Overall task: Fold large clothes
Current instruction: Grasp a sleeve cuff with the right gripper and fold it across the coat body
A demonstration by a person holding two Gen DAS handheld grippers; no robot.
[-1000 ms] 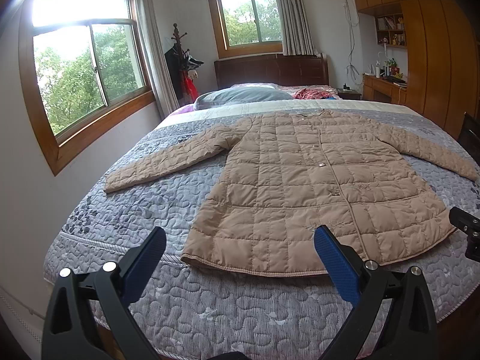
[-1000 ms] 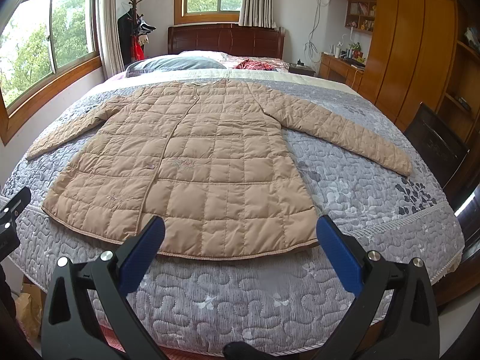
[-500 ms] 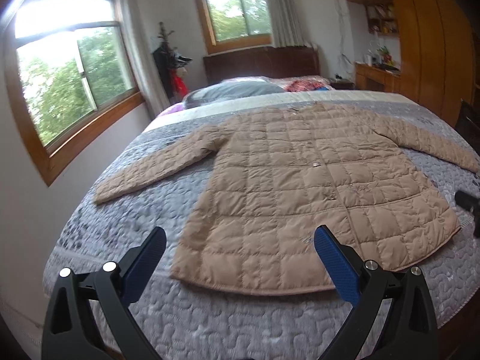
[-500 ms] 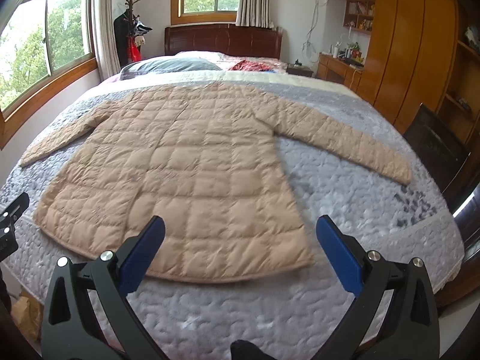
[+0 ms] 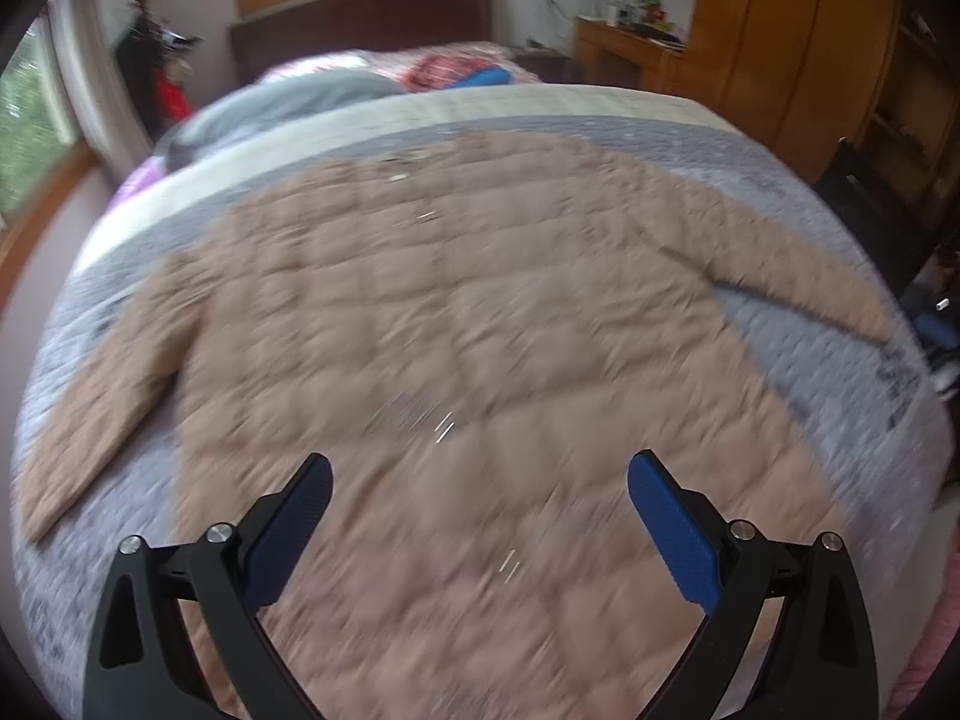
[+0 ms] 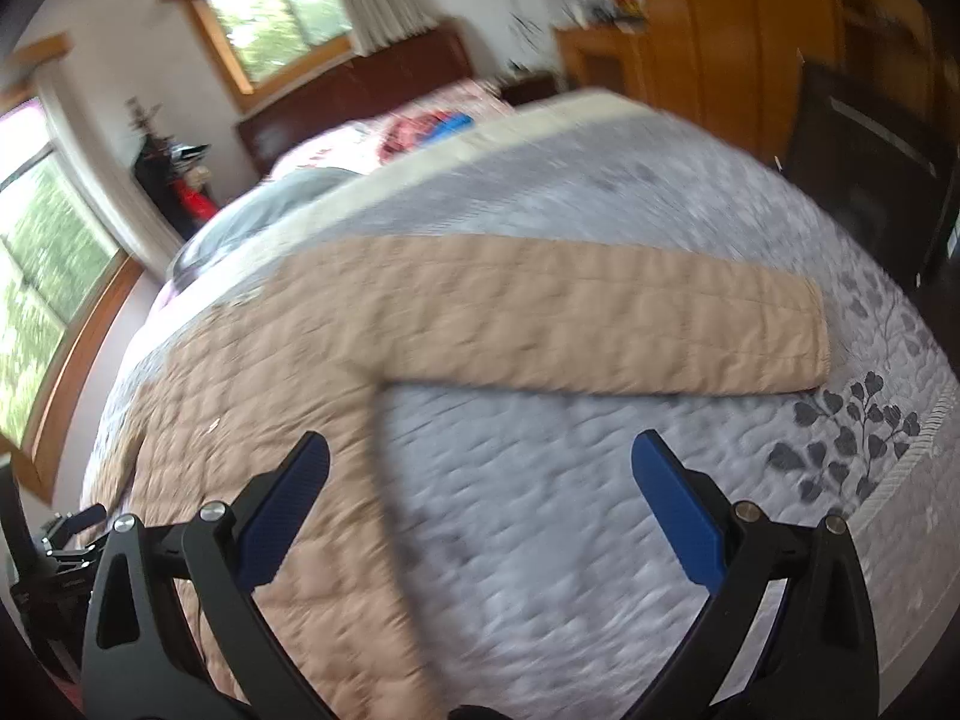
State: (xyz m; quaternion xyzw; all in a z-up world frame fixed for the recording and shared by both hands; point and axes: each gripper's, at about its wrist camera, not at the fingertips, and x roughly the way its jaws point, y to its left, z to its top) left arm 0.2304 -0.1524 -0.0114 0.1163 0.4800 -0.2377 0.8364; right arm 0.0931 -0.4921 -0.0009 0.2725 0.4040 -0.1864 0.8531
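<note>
Holding both tools wide apart over the bed, I have nothing pinched in either one. My left gripper (image 5: 480,474) hangs above the lower body of the quilted tan coat (image 5: 456,324), its blue pads (image 5: 672,528) spread to either side of the front panel, so the cloth lies directly under and ahead of the gap. I judge that puts this tool in reach of the hem or the left sleeve (image 5: 102,396), which runs off down to the bed's left edge. The picture is smeared, so I cannot make out the buttons or seams with any certainty.

My right gripper (image 6: 480,456) is likewise spread and empty. It hangs over the coat's right side edge, where the tan cloth meets the grey bedspread (image 6: 570,510); the left finger sits above the coat, the right finger above bare quilt. Beyond the gap the right sleeve (image 6: 600,318) stretches flat across the bedspread, cuff pointing toward the leaf print near the bed's corner. I take it the coat is laid out flat with both arms spread so that each sleeve can be brought in over the body first, and no fold looks begun.

Farther off lie the pillows (image 5: 282,108), then the dark headboard (image 5: 360,30) and the window (image 6: 276,24).
</note>
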